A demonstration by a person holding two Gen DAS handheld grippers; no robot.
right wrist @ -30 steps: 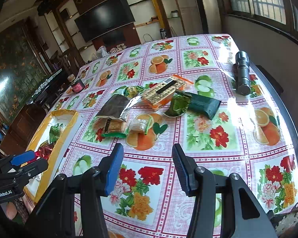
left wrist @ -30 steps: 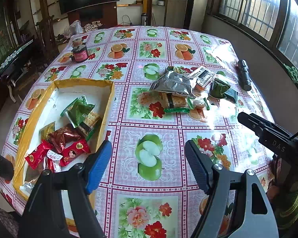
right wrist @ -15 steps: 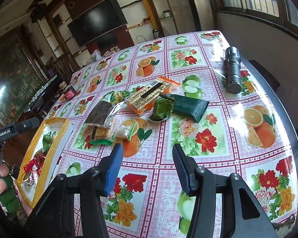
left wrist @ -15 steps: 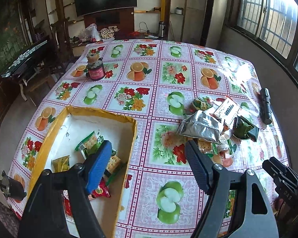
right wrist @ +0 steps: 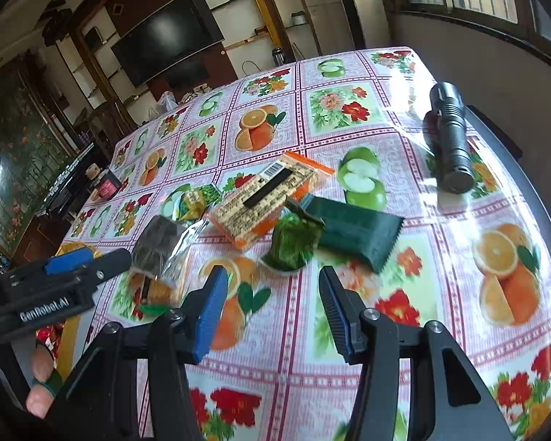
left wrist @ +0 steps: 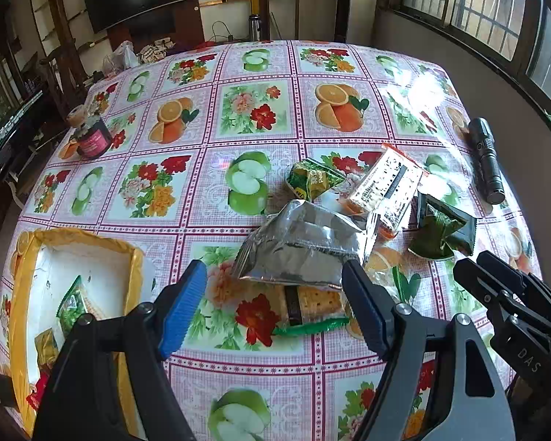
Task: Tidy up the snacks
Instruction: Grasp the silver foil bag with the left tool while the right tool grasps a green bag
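Snacks point(left wrist: 305, 253) lie heaped mid-surface, right of the yellow box point(left wrist: 25, 257) that holds a few. Left gripper point(left wrist: 275, 308) has swung from over the box to the silver pouch, jaws wide, empty; a pick looks next. Right gripper point(right wrist: 275, 312) jaws narrower, empty. Readable: "GenRobot.AI", "DAS".

I see a pink-checked tablecloth point(left wrist: 260, 371) printed with oranges, green apples and red flowers. On it lie a silver bag point(left wrist: 297, 250), dark green packets point(left wrist: 440, 233), a black torch point(left wrist: 486, 160) and a yellow-rimmed white box point(left wrist: 92, 261). My pads point(left wrist: 183, 307) are blue.
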